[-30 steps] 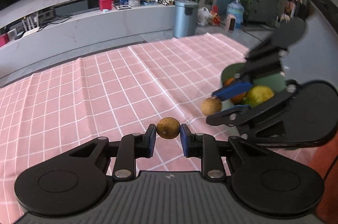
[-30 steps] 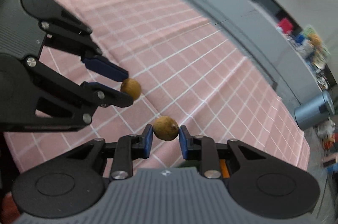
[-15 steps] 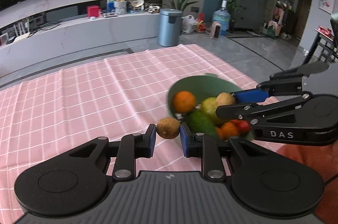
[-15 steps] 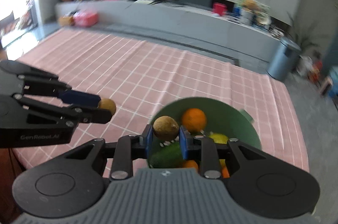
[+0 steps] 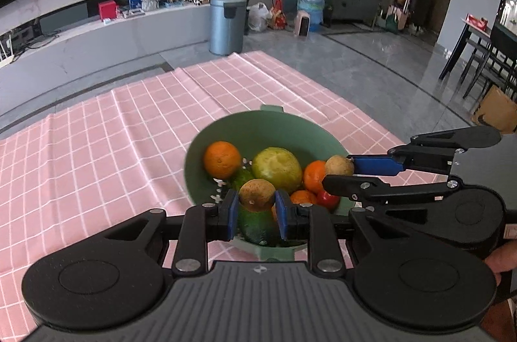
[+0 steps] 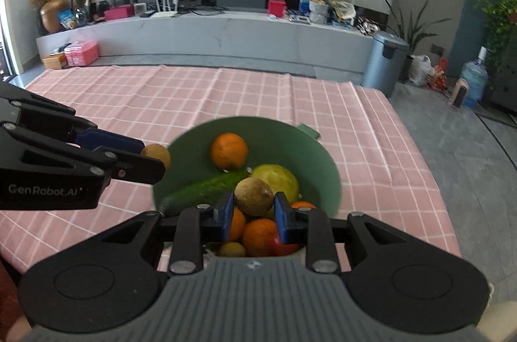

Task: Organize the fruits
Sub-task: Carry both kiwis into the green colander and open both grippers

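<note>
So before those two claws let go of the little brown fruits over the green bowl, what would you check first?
1. Left gripper has a firm hold on its brown fruit: ok, pads press both sides.
2. Right gripper holds its brown fruit the same way: ok.
3. Both fruits are above the green bowl: right one ok; the left one looks to be over the near rim in its own view but at the rim's edge from the right wrist, so cannot tell.
4. Room in the bowl: ok, though the oranges, a yellow-green citrus and a cucumber already fill much of it.
5. Grippers clear of each other: ok, they are apart.
</note>
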A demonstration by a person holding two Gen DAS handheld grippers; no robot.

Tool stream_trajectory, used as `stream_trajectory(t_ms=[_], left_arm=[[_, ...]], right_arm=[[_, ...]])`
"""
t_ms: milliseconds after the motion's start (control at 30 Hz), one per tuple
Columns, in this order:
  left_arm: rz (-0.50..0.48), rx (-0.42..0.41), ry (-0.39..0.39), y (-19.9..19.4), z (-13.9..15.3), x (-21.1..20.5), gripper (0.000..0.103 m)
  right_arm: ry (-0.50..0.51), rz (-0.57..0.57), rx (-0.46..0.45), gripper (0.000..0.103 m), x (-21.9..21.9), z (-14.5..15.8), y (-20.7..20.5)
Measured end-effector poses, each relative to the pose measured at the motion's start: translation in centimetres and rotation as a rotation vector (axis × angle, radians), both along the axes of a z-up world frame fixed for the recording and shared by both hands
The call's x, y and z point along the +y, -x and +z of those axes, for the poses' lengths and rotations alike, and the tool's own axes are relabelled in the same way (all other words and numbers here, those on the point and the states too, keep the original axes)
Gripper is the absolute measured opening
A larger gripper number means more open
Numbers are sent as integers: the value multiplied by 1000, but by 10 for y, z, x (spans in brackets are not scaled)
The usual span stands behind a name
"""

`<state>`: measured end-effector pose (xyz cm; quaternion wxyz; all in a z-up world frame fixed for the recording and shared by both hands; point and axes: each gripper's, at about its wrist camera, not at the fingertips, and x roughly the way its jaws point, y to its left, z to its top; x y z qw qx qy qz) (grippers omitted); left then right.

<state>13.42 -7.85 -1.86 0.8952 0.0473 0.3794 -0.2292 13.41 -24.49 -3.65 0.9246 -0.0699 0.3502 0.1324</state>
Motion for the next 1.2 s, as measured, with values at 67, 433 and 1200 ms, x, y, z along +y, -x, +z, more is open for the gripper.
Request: stream_trajectory(t_ms=[67,433,1200], left_arm=[[8,13,-14,-4,-6,-5,27],[26,62,-40,-20,-29,-16,27],[18,-20,-34,-7,-2,-12,55]], right_arm=[[8,-18,12,22,-5,-4,-4],[-13,-46,53,23,-11,-23,-23],[41,3,59,51,0,-23,-26]])
